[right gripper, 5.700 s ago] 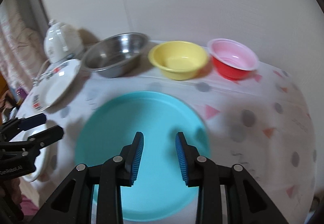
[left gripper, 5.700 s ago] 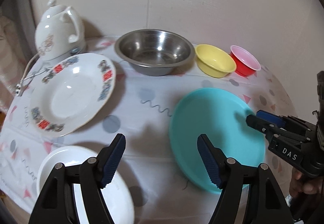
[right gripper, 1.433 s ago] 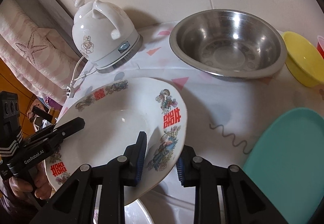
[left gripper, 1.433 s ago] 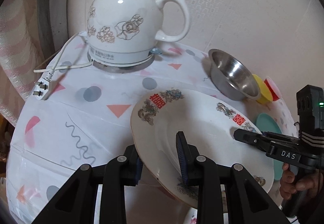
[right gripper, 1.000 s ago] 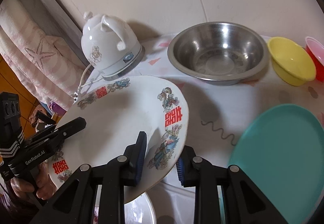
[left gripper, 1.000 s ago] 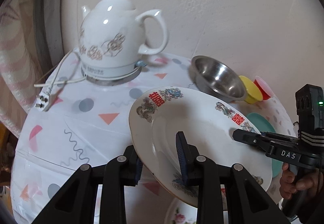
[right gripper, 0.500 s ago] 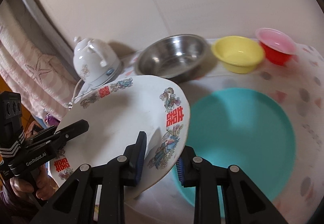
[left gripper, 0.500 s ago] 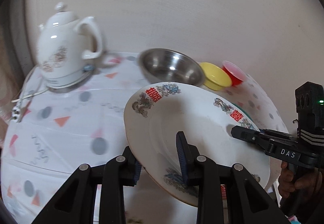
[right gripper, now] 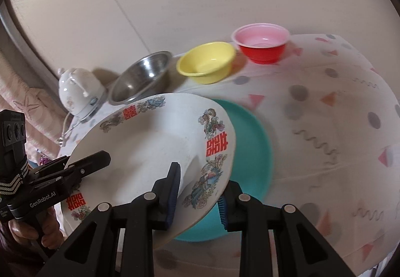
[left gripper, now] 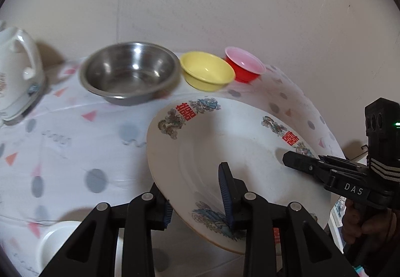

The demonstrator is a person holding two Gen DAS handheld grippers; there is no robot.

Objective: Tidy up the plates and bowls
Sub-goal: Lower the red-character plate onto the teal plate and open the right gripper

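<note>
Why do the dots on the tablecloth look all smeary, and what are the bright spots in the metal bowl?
Left wrist view: motion blur smears the tablecloth dots, while the patterned plate stays sharp; the bright spots in the metal bowl are light glare. Right wrist view: the teal plate edge blurs too.

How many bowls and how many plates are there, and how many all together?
Bowls: 3 (steel bowl, yellow bowl, red bowl)
Plates: 3 (patterned plate, teal plate, white plate)
Total: 6
</note>
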